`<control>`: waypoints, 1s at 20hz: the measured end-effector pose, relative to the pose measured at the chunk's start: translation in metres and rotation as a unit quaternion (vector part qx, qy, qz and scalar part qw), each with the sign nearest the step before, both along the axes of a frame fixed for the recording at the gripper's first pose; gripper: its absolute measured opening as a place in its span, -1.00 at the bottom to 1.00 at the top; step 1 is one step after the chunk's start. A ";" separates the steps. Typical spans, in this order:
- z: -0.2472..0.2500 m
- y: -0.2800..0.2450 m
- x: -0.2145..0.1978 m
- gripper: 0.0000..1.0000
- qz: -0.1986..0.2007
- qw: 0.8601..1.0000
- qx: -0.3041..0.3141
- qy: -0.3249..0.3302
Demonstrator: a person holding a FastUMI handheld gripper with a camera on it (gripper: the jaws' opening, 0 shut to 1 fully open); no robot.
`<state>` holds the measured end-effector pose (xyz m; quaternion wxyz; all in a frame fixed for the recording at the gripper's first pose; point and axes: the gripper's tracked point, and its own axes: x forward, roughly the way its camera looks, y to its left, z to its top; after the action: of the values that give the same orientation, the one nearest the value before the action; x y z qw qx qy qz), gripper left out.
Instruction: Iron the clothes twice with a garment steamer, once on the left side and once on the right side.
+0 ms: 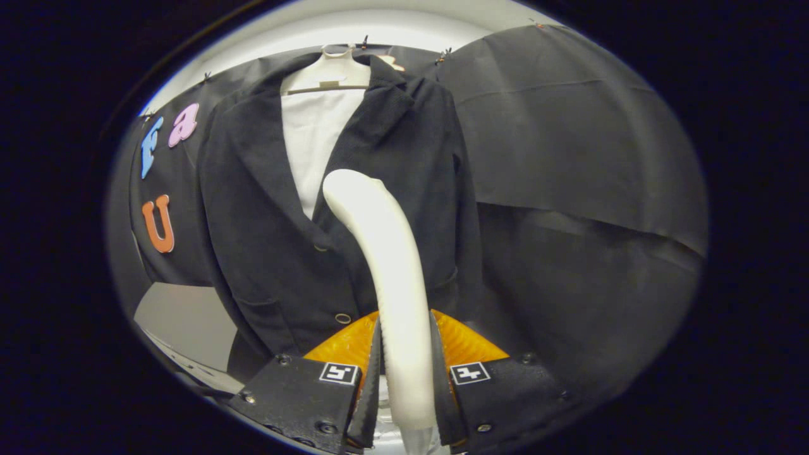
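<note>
Between your gripper (404, 373) fingers, you have the steamer (385, 265) clamped by its handle.
Its head rises ahead of them against the dark jacket (265, 253), which hangs over a white shirt (313, 145) on a hanger (332, 72).

Black cloth (569, 158) hangs as the booth's wall, pinned along its upper edge with small clips (442, 57) and sagging into long creases (one fold runs slanting across the right-hand stretch). Above it shows a pale, evenly lit ceiling (404, 19). Low to the left lies a flat grey surface (183, 322), dull and matte.
</note>
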<state>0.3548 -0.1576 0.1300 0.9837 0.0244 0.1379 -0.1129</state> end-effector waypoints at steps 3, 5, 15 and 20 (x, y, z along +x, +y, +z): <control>-0.022 0.000 -0.002 -0.20 -0.011 1.000 -0.003 0.015; -0.042 0.002 -0.005 -0.20 -0.014 0.999 -0.002 0.030; -0.130 0.010 0.002 -0.20 -0.019 0.996 -0.011 0.092; -0.167 0.009 -0.001 -0.20 -0.023 0.992 -0.003 0.121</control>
<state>0.3534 -0.1487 -0.0373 0.9570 0.0104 0.2547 -0.1382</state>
